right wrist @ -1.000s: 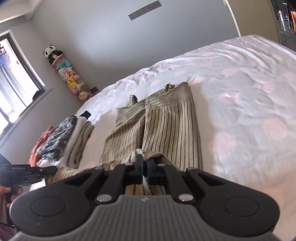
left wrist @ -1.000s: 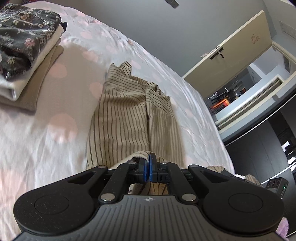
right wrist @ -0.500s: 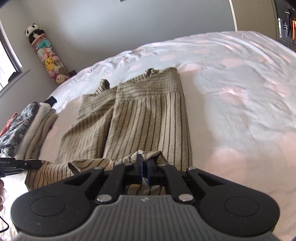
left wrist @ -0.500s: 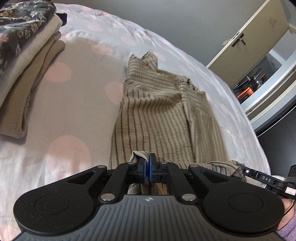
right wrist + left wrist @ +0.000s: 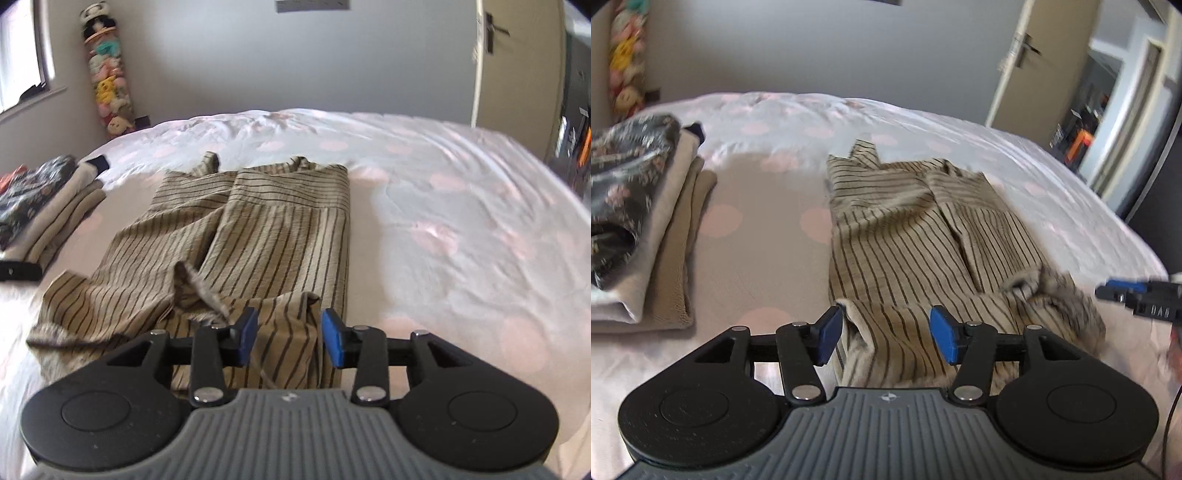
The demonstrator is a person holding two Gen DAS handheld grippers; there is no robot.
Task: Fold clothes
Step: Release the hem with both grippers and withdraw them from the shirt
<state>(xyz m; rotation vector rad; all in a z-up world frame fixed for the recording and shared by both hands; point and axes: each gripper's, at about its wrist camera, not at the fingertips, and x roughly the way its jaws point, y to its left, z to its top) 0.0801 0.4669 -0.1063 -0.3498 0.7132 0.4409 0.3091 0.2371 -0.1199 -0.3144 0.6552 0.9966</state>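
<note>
A beige garment with dark stripes (image 5: 908,236) (image 5: 266,236) lies on the bed, its near end folded back and rumpled. My left gripper (image 5: 886,332) stands open over the near left corner of that fold, its blue pads apart with cloth lying loose between them. My right gripper (image 5: 290,332) is open too, over the near right corner, with striped cloth under its pads. In the left wrist view the right gripper's tip (image 5: 1134,295) shows at the right edge. The left gripper's tip (image 5: 18,271) shows at the left edge of the right wrist view.
A stack of folded clothes (image 5: 639,229) (image 5: 44,199) sits on the left of the bed, a dark floral piece on top. The bedspread (image 5: 461,229) is pale with pink dots. A column of plush toys (image 5: 107,81) stands by the far wall, a door (image 5: 1034,70) at right.
Both grippers were shut on the garment's near edge and carried it forward over the rest. Now both are open and the folded edge lies on the bed.
</note>
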